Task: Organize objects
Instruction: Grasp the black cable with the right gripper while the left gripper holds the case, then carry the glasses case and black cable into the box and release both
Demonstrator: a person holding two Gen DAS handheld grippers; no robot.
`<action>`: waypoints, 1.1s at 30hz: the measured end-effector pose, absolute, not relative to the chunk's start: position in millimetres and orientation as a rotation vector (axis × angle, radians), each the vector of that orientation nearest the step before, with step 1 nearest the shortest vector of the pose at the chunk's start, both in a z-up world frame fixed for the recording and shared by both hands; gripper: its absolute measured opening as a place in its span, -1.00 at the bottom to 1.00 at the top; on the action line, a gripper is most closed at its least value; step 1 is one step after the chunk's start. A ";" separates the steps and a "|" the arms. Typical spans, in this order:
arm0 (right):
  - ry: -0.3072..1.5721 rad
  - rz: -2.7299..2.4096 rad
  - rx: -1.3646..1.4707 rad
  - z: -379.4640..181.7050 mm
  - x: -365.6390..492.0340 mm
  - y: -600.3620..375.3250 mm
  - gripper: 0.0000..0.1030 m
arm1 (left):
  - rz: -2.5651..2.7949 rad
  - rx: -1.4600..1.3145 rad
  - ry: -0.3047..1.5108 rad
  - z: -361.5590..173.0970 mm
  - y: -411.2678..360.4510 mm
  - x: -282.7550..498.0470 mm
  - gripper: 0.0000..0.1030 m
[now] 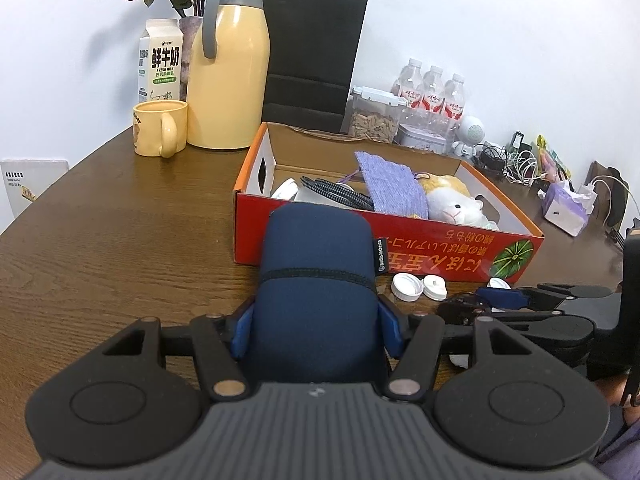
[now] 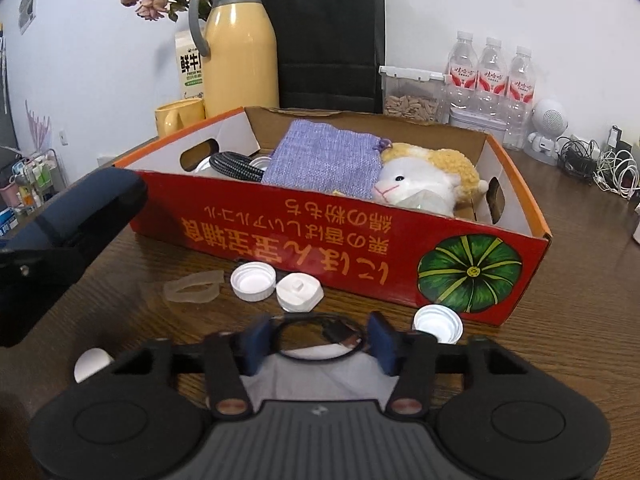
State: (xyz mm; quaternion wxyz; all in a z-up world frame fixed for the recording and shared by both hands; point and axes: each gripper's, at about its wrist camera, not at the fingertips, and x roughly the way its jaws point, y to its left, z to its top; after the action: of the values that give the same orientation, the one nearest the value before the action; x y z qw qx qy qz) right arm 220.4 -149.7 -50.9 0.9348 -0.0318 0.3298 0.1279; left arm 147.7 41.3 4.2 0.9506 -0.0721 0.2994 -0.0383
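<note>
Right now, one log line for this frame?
left gripper: shut on navy pouch | right gripper: open around black cable | red box: part-filled

Both wrist cameras look forward and down from close range, sharing the red box [image 1: 400,236] [image 2: 320,248] ahead.

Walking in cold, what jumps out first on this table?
The red cardboard box with a green pumpkin printed on its side, mid-table, holding a lilac knitted pouch and a plush sheep. In front of it the left gripper clamps a navy pouch. Behind stands a tall yellow thermos jug beside a matching mug.
</note>
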 end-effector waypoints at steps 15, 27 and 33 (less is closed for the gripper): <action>0.599 0.260 -0.066 -35.1 205.7 -153.5 -0.08 | -0.079 -0.137 0.598 10.1 40.4 144.8 0.18; 0.481 0.274 -0.072 0.8 192.3 -155.0 -0.08 | -0.104 -0.117 0.536 37.0 26.9 153.6 0.18; 0.435 0.270 -0.081 17.5 203.0 -156.2 -0.08 | -0.127 -0.107 0.507 51.5 15.7 171.3 0.18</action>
State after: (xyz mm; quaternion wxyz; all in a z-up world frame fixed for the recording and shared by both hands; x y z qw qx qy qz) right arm 203.0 -156.2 17.5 0.9666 -0.0399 0.2150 0.1337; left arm 171.3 15.7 51.5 0.9647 -0.0527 0.2503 -0.0626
